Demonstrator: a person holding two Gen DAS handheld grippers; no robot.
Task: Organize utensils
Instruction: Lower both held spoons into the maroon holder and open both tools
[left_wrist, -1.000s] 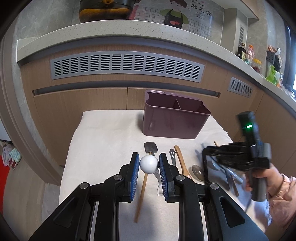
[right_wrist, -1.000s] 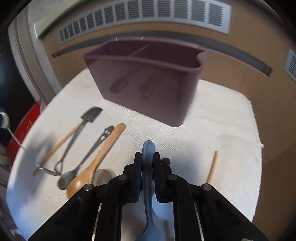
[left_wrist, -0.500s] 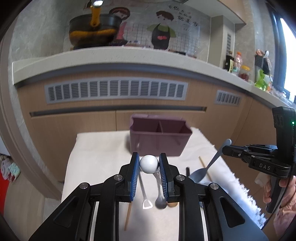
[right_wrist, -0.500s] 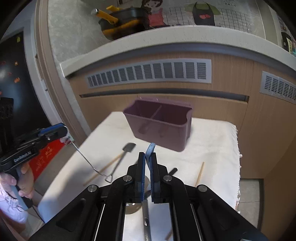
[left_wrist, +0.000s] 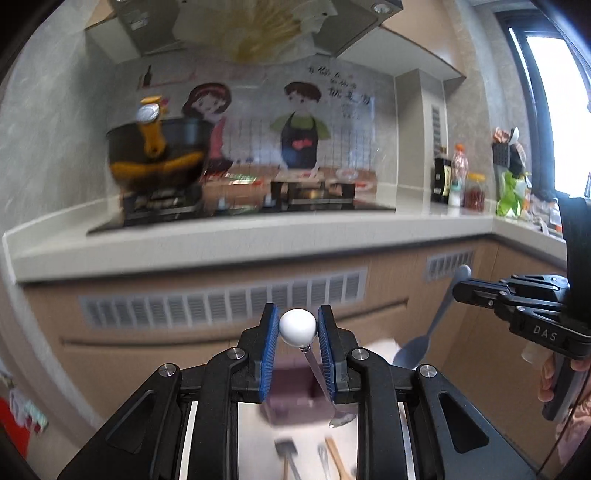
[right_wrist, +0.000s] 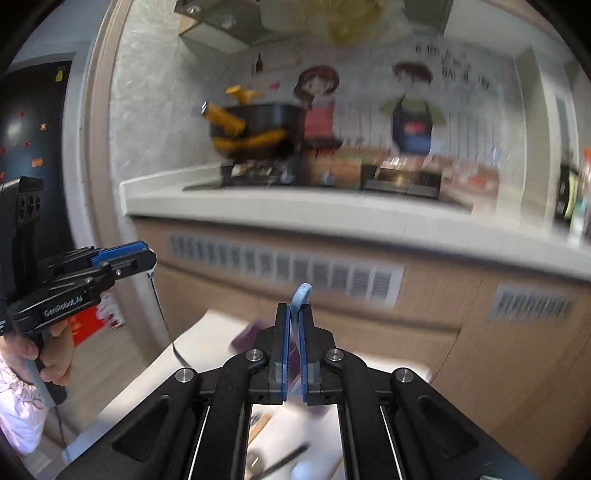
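My left gripper is shut on the white ball end of a thin metal utensil whose shaft hangs down below the jaws. It also shows in the right wrist view, with the thin shaft hanging down. My right gripper is shut on the handle of a grey-blue spoon; the left wrist view shows that gripper with the spoon hanging bowl down. The purple utensil holder stands blurred on the white-clothed table, below both grippers.
Several utensils lie on the cloth: a black spatula and a wooden spoon. Behind stand the wooden cabinet front with vents, the counter and a black pot.
Both grippers have lifted high off the table with their utensils. The views have tilted up from the cloth to the counter and wall.
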